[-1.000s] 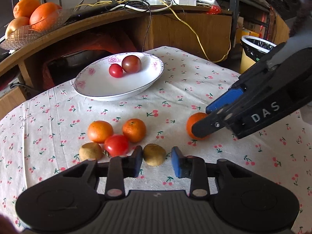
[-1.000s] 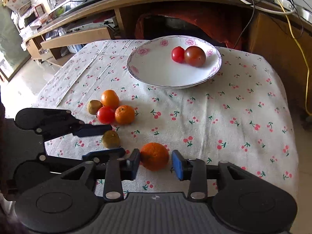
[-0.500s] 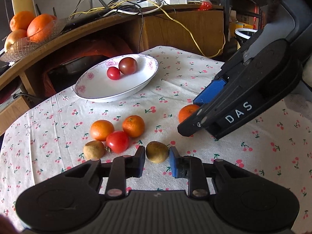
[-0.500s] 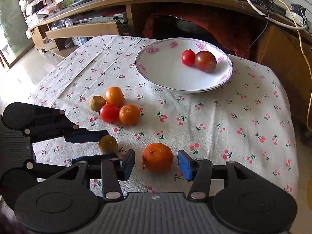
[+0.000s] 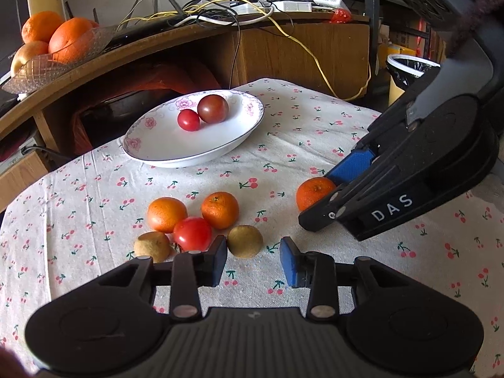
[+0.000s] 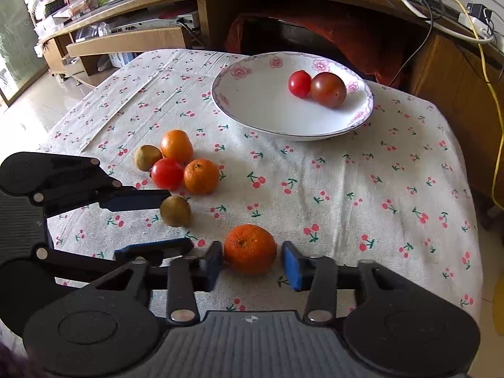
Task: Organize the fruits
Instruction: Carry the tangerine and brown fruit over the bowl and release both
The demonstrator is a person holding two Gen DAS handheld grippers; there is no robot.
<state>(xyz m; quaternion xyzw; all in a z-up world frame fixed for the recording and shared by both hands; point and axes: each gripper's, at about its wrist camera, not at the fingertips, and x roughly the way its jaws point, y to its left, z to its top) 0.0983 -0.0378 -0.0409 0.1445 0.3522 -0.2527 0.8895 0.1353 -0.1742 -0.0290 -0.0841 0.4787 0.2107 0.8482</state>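
A white flowered plate [image 5: 157, 151] [image 6: 252, 107] holds a small red tomato [image 5: 188, 120] and a dark tomato [image 5: 213, 108]. On the cherry-print cloth lie two oranges [image 5: 167, 214] [image 5: 220, 210], a red tomato [image 5: 192, 234] and two brown kiwis [image 5: 152, 247] [image 5: 245, 241]. My left gripper [image 5: 253, 263] is open, the right-hand kiwi [image 6: 175, 211] between its fingers, nearer the left one. My right gripper [image 6: 250, 264] is open around a lone orange [image 6: 250, 249] [image 5: 315, 192], not clamped.
A glass bowl of oranges [image 5: 53, 44] sits on the wooden shelf behind the table, with cables [image 5: 220, 12] along it. A bin with a black liner [image 5: 409, 72] stands at the far right. The table edge drops off at the right [image 6: 472, 220].
The left gripper's jaws have widened around the kiwi. The right gripper stays open around the lone orange, which now sits deeper between its fingers.
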